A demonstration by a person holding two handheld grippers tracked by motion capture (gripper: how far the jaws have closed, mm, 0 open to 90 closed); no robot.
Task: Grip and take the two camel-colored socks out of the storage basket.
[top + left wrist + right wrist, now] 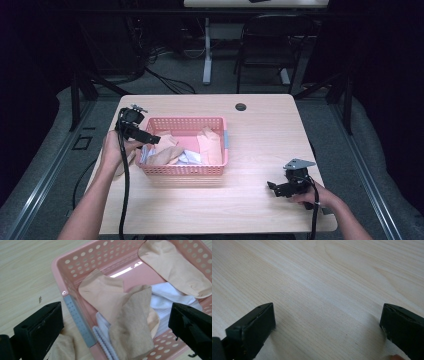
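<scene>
Left gripper view: beige socks [130, 322] draped in the pink basket [75, 267], judged light, limp and snag-prone, best pinched at a raised fold; left gripper [115, 322] is held wide apart above them, right gripper [328, 322] spread over bare table [324, 277].

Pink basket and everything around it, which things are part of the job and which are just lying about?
Part of the job:
pink basket
beige socks in it
white sock in it
beige sock on the table beside the basket
left gripper

Lying about:
right gripper, open over bare table
black chair
</scene>
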